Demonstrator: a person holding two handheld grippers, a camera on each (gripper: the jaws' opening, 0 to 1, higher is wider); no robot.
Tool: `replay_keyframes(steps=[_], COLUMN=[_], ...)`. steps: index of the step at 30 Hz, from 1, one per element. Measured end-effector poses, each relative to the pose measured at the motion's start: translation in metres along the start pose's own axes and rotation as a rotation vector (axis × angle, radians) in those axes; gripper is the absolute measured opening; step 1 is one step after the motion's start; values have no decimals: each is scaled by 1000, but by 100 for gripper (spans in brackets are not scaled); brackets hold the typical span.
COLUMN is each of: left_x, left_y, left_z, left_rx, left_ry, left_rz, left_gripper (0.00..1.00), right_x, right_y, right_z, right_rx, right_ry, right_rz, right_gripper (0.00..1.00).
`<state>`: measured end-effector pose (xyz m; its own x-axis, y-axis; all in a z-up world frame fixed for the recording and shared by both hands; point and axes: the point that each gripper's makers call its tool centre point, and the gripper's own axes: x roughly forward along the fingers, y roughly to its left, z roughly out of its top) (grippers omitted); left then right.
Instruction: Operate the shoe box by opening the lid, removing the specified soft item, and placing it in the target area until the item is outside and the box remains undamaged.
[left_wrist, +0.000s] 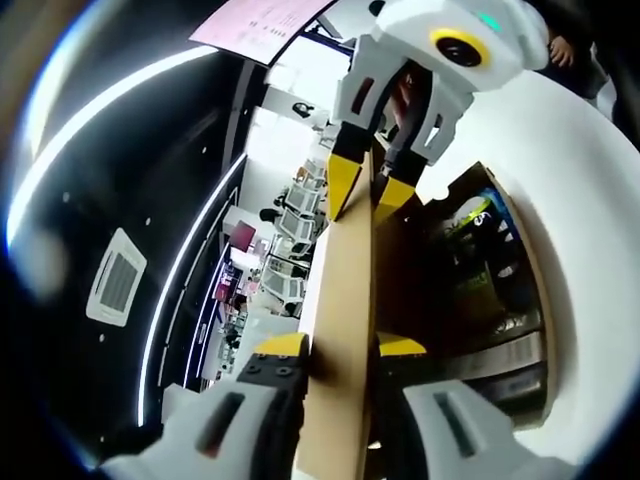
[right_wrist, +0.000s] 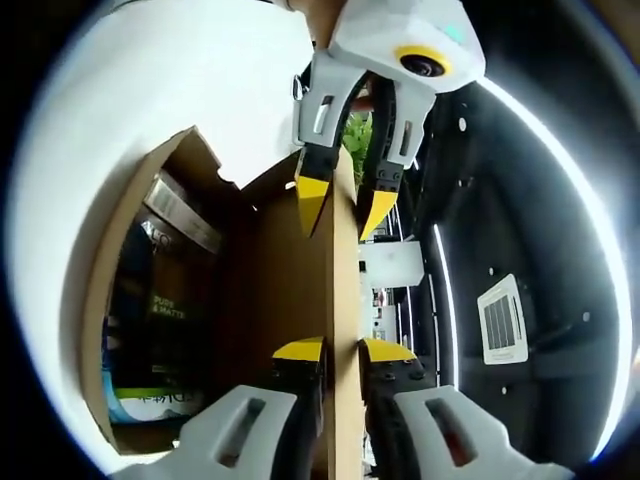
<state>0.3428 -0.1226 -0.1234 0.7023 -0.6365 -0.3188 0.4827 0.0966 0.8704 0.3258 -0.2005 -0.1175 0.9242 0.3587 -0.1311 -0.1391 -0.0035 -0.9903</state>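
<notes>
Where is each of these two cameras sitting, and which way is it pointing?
Left gripper view: rides on the left gripper, looking along the raised cardboard lid it clamps; the right gripper comes in from above, the open shoe box beside it.
Right gripper view: rides on the right gripper, facing back along the lid; the left gripper opposite, the box to the side.
Shared: lid, box, both grippers.
</notes>
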Motion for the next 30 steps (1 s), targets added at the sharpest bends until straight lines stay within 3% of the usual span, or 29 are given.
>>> replay_keyframes(steps=[21,30], left_x=[0,-23], left_y=[2,7], left_z=[0,12], left_rx=[-2,25], left_ry=[-4,-21], left_rz=[7,28], left_gripper=[25,27], right_x=[1,1], right_y=[-1,-1], right_z=[-2,-1], right_rx=[-44,-42], right_ry=[29,38], right_rz=[-30,-38], right_gripper=[10,10])
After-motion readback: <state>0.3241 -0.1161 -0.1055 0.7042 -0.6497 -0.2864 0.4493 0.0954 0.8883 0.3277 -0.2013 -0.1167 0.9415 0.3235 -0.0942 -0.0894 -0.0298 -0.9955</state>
